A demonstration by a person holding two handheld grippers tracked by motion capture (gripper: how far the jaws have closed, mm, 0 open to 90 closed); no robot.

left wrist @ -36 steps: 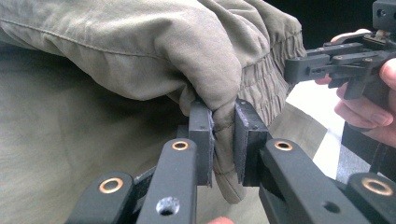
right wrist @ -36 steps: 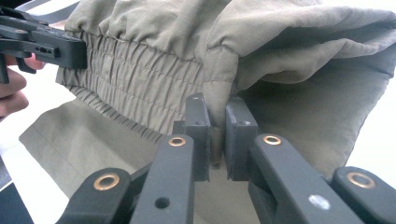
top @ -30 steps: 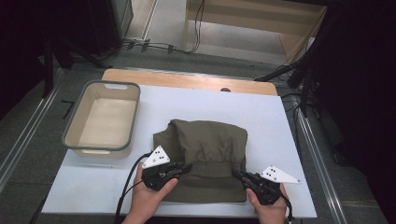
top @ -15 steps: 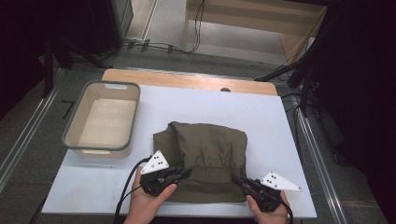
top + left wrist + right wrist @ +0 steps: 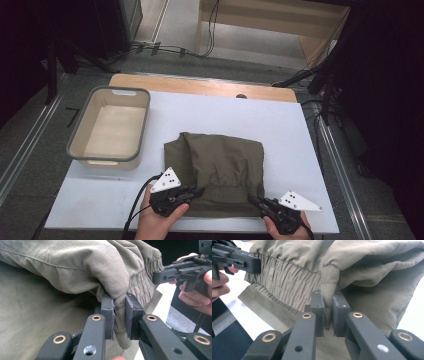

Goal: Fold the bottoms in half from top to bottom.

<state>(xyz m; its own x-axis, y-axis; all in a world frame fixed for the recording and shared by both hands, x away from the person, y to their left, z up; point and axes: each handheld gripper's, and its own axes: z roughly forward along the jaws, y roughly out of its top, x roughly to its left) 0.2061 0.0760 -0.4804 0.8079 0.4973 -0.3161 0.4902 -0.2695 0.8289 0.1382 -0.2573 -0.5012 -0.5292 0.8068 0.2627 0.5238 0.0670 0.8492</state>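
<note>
An olive-green garment (image 5: 220,165) lies folded on the white table (image 5: 300,130), its elastic hem toward the near edge. My left gripper (image 5: 200,191) is shut on the hem's left corner. In the left gripper view the pads pinch a fold of the garment (image 5: 75,270) inside the left gripper (image 5: 120,315). My right gripper (image 5: 251,199) is shut on the hem's right corner. In the right gripper view, cloth from the garment (image 5: 352,262) is squeezed inside the right gripper (image 5: 328,312). Each gripper view also shows the other hand's gripper, the right gripper (image 5: 180,272) and the left gripper (image 5: 237,258).
A grey-rimmed beige bin (image 5: 80,130) stands at the table's left and holds nothing. A wooden board (image 5: 200,85) runs along the far edge. Bare white surface lies to the right of the garment and beyond it. Cables trail on the floor behind the table.
Both hands have drawn slightly toward the near edge while keeping their grip on the hem. The garment has shifted a little with them.
</note>
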